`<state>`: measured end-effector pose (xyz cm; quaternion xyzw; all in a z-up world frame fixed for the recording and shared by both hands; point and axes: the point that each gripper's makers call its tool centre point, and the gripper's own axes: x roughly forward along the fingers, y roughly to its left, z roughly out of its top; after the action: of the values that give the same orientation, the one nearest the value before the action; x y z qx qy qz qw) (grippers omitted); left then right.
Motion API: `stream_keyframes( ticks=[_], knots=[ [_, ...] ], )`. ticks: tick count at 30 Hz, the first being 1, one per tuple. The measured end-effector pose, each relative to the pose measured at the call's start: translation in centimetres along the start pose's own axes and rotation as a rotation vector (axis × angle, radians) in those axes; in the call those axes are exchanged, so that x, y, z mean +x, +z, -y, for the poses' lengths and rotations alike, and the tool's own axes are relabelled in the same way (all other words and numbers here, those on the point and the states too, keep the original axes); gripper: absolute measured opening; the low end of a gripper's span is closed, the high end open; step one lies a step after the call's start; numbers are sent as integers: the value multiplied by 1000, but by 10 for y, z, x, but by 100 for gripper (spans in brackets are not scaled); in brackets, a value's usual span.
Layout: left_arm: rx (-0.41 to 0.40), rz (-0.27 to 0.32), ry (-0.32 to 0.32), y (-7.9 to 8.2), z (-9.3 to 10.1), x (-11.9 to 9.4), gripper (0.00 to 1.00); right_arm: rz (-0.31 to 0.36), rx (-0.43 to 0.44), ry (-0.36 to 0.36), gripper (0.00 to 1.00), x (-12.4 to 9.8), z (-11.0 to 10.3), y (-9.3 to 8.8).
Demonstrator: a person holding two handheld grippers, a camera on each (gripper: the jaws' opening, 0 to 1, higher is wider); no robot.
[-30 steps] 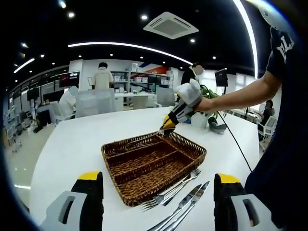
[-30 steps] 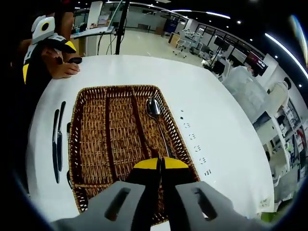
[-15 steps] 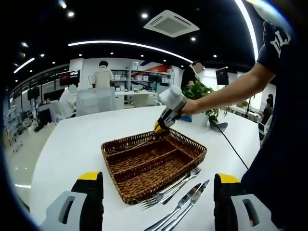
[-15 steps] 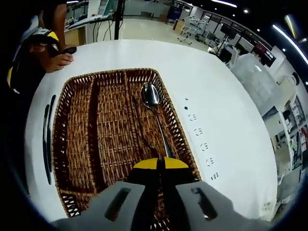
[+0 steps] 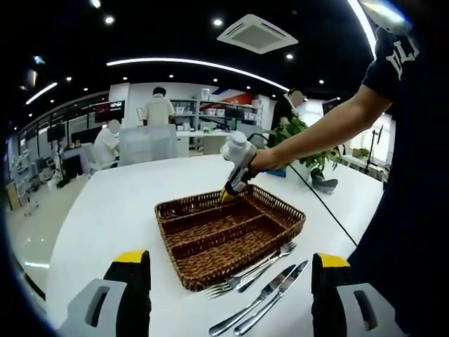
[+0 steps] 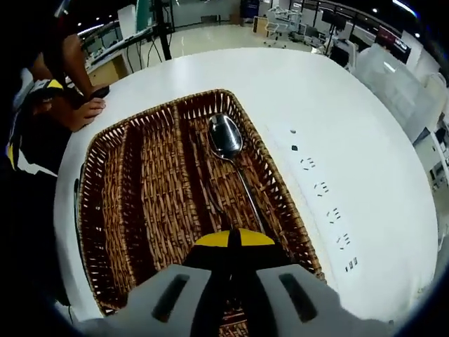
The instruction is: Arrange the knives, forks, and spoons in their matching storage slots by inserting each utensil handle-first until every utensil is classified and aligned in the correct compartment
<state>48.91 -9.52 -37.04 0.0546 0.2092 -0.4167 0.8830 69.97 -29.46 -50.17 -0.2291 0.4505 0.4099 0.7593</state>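
Note:
A brown wicker basket with three long compartments sits on the white table. My right gripper is shut on the handle of a spoon, which lies low along the basket's right-hand compartment, bowl pointing away. In the left gripper view the right gripper dips into the basket's far compartment. Two forks and two knives lie on the table beside the basket's near right side. My left gripper hangs open over the table, in front of the basket, holding nothing.
A person's forearm reaches in from the right above the basket. A potted plant stands at the table's far side. A hand rests on the table edge beyond the basket. Small printed marks dot the table.
The right gripper carried the spoon leftward in the left gripper view and lower into the basket's far compartment. The left gripper stayed open and almost still.

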Motion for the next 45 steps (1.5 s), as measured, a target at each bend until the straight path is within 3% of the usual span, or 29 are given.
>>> stream_keyframes(
  ticks=[2,4,6,8,12,15,19,22,25,38,41,45],
  knots=[
    [4,-8,1,-1,1,0,100,-15,36,21,0,1,1,-2],
    [5,-11,1,-1,1,0,100,-47,13,19,0,5,4,-8],
    [7,-8,2,0,1,0,100,-50,115,47,0,5,2,-8],
    [8,-7,7,1,0,0,100,-55,127,56,1,6,6,-9],
    [11,-9,11,2,-1,1,100,-87,252,74,1,5,7,-11],
    [13,-6,11,4,-1,2,100,-107,217,63,2,5,5,-11],
    [24,-12,5,4,1,3,100,-117,241,49,4,6,7,-14],
    [33,-23,8,2,0,3,100,-150,147,-2,8,7,13,-21],
    [30,-19,7,3,0,2,100,-168,122,-16,13,8,13,-28],
    [45,-23,-6,2,-4,1,100,-125,74,-77,15,-10,12,-27],
    [51,-15,-7,5,-8,0,100,-75,67,-104,16,-20,9,-22],
    [53,-3,-7,6,-9,-1,100,56,60,-167,25,-40,2,-8]
  ],
)
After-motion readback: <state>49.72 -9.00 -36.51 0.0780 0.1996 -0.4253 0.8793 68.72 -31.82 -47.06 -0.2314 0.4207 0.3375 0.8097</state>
